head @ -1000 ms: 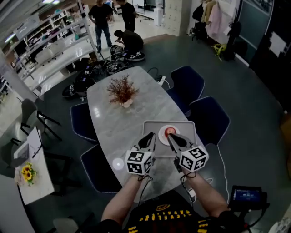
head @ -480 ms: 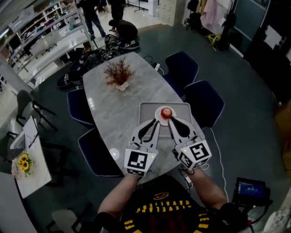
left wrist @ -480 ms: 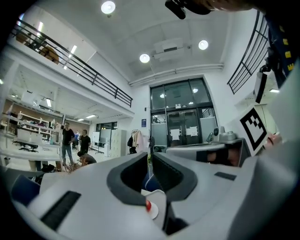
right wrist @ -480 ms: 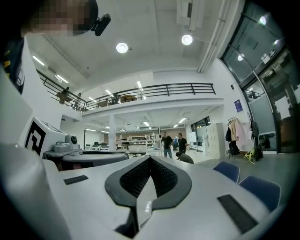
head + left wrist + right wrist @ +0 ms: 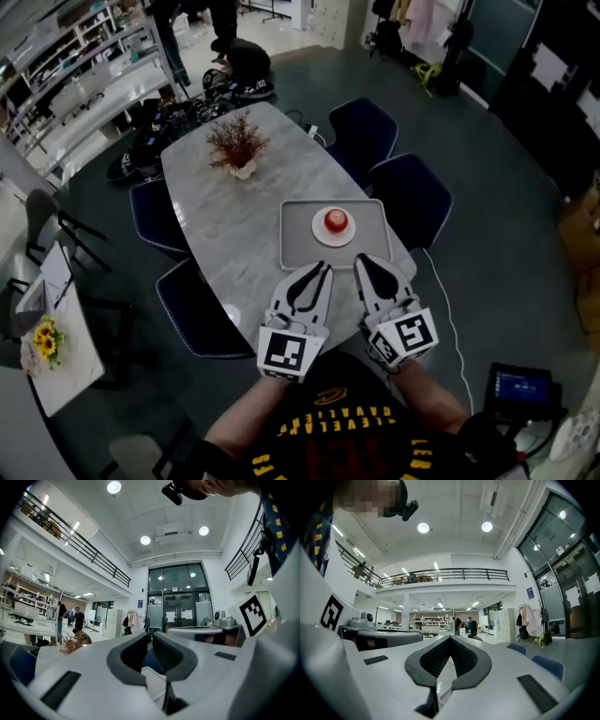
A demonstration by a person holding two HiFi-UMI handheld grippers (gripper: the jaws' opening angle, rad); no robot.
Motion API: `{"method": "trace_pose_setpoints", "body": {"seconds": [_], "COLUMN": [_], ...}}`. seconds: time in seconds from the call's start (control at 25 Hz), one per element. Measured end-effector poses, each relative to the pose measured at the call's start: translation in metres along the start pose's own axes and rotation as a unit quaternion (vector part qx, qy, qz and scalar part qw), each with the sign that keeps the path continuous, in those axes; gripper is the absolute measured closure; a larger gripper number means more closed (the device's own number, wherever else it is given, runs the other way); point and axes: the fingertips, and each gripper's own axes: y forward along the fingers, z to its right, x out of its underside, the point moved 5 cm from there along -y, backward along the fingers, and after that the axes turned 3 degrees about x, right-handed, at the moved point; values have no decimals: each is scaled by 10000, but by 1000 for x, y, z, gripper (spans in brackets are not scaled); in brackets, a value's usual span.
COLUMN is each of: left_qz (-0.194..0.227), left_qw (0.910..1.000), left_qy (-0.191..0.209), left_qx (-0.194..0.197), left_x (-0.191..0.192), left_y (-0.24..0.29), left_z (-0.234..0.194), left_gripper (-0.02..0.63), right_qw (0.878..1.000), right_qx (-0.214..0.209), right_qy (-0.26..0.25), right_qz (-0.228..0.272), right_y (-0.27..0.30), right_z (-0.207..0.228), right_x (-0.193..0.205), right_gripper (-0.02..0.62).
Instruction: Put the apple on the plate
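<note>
A red apple (image 5: 336, 221) rests on a small white plate (image 5: 320, 232), which lies on a grey tray (image 5: 297, 246) on the marble table (image 5: 232, 225). Both grippers hover at the table's near edge, short of the tray and apart from the apple. My left gripper (image 5: 323, 270) is shut and holds nothing. My right gripper (image 5: 362, 260) is likewise shut and empty. In the left gripper view the left gripper (image 5: 151, 637) points out over the room, and the right gripper view shows the right gripper (image 5: 450, 638) doing the same; neither shows the apple.
A vase of dried reddish twigs (image 5: 233, 145) stands at the table's far end. Dark blue chairs (image 5: 411, 199) ring the table. People (image 5: 240, 56) and gear are on the floor beyond. A screen device (image 5: 514, 386) lies on the floor at right.
Both grippers have drawn back from the apple toward the person and now sit short of the tray. The apple stays on the plate.
</note>
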Motion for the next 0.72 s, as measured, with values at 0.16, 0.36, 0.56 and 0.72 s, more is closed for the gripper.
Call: {"method": "trace_pose_setpoints", "body": {"seconds": [0.16,0.36,0.56,0.72], "left_qz": [26,13,-27,-8], "left_qw": [9999,9999,9998,9998], "left_qy": [102,87,89,116], "left_qx": [103,136,149,181], "left_x": [-1,-1,1,0], "left_y": [-13,-19,-18,-18], "left_z": [14,18,18,22], "left_gripper": [571,571,570,571], "right_qw": [10000,9999,9999,9999], "right_qx": [12,-50,-82,-56], "right_qy": [-14,-31,-72,-100], "right_qz": [-55,-128,-100,-74], "right_y": [-16,-24,-24,-27], "right_z": [-15,-27,-28,-28], "right_x": [7,10,11,9], "right_gripper": [589,589,589,589]}}
